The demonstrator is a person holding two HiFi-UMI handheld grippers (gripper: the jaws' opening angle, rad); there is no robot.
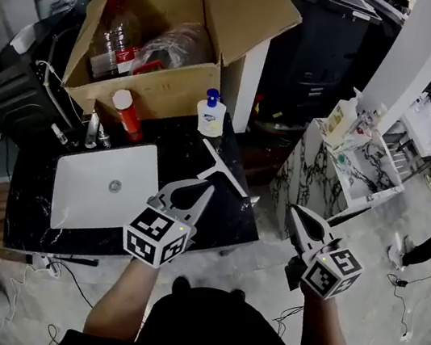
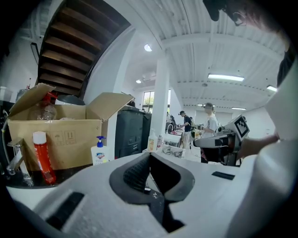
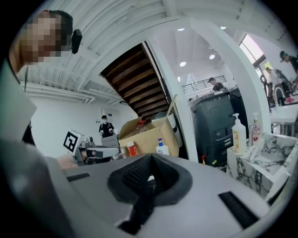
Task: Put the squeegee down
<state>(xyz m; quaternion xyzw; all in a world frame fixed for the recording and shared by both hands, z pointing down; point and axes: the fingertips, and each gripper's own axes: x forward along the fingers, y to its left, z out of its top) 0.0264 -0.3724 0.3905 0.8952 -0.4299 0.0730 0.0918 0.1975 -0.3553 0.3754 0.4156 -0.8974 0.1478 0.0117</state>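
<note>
The white squeegee [image 1: 227, 174] lies flat on the black countertop [image 1: 37, 211], to the right of the sink. My left gripper [image 1: 209, 189] hovers just in front of it, jaws shut with nothing between them; in the left gripper view [image 2: 150, 154] the tips meet. My right gripper [image 1: 294, 210] is off the counter's right edge, over the floor, also shut and empty, as the right gripper view [image 3: 150, 156] shows. Neither gripper touches the squeegee.
A white sink [image 1: 107, 182] with a tap [image 1: 93, 132] is set in the counter. Behind it stand a red bottle [image 1: 127, 114], a soap dispenser [image 1: 210, 113] and an open cardboard box [image 1: 155, 43]. A small marble table [image 1: 339, 168] stands at the right.
</note>
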